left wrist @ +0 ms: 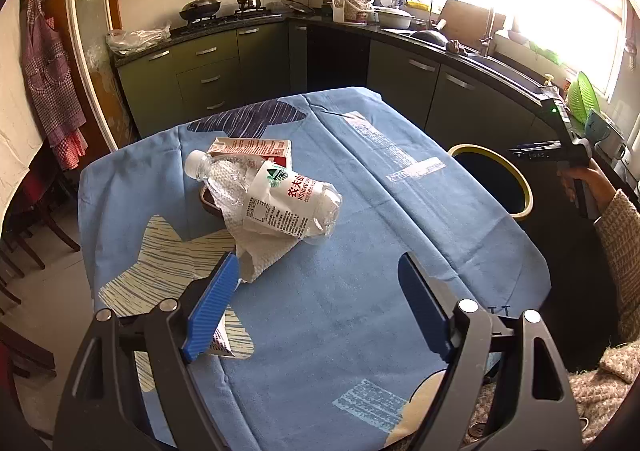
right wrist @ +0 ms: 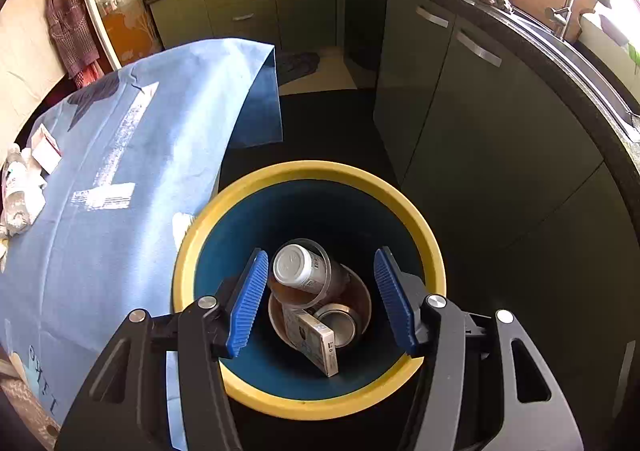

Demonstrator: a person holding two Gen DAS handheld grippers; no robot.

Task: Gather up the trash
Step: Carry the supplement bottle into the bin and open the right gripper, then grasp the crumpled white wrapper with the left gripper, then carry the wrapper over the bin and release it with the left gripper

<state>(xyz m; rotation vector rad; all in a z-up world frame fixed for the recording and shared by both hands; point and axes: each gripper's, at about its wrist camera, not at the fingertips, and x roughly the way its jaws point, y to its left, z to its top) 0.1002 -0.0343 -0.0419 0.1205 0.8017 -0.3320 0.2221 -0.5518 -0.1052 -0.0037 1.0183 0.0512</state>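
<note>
A crushed clear plastic bottle (left wrist: pixel 272 195) lies on a white paper towel (left wrist: pixel 260 251) on the blue tablecloth (left wrist: pixel 360 251), with a red and white carton (left wrist: pixel 256 149) and a dark bowl (left wrist: pixel 210 203) behind it. My left gripper (left wrist: pixel 316 279) is open and empty, just in front of the paper towel. My right gripper (right wrist: pixel 320 275) is open and empty over the yellow-rimmed bin (right wrist: pixel 424 235), which also shows in the left wrist view (left wrist: pixel 520 187). The bin holds a clear cup with a white can (right wrist: pixel 300 269), a small box (right wrist: pixel 316 339), a metal can (right wrist: pixel 340 325) and a bowl.
A small wrapper (left wrist: pixel 220 343) lies under my left finger. Dark green kitchen cabinets (right wrist: pixel 460 91) and a counter curve around the right and back. Chairs (left wrist: pixel 24 231) stand left of the table. The trash pile shows at the left edge in the right wrist view (right wrist: pixel 20 191).
</note>
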